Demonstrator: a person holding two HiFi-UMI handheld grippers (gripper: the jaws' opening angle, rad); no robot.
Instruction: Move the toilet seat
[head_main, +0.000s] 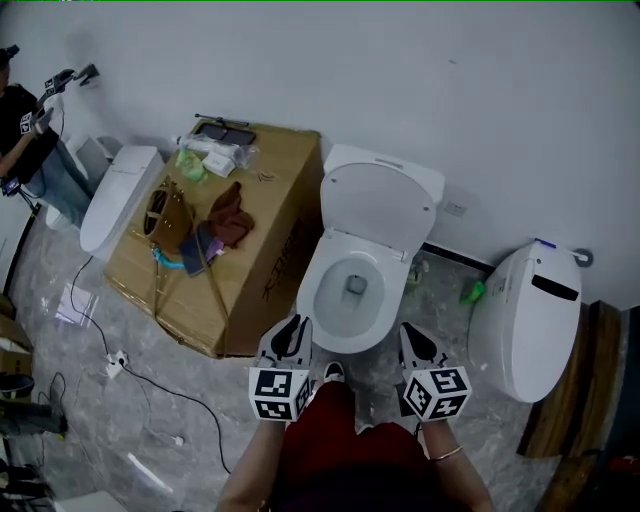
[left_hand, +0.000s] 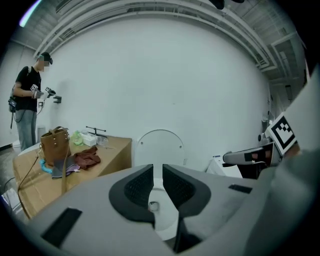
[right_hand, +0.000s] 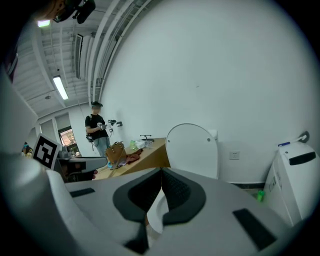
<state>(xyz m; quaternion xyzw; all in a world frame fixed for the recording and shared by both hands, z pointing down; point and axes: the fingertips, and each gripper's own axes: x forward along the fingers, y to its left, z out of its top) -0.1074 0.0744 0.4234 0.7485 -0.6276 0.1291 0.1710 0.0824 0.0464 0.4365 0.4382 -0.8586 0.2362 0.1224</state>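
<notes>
1. The toilet seat (head_main: 380, 205) stands raised, leaning back against the tank (head_main: 385, 158). The bowl (head_main: 308, 288) lies open below it. I cannot tell whether a separate ring lies on the bowl's rim.
2. The left tool (head_main: 291, 330) and the right tool (head_main: 414, 338) hang just short of the bowl's front edge, one towards each side. Both are well apart from the raised seat.
3. In the left gripper view the left tool (left_hand: 158, 185) has its jaws drawn together to a thin slit, with nothing caught in it. In the right gripper view the right tool (right_hand: 161, 192) has its jaws pressed together and is empty too. Both views look straight at the upright seat (right_hand: 192, 147).
4. As I judge it, the task is only at the approach: nothing is gripped and the seat has not been shifted.
5. What is left is probably to part a tool's jaws, reach over the bowl to the seat's edge, and take hold. The seat can then be swung down and eased onto the rim rather than dropped.
</notes>
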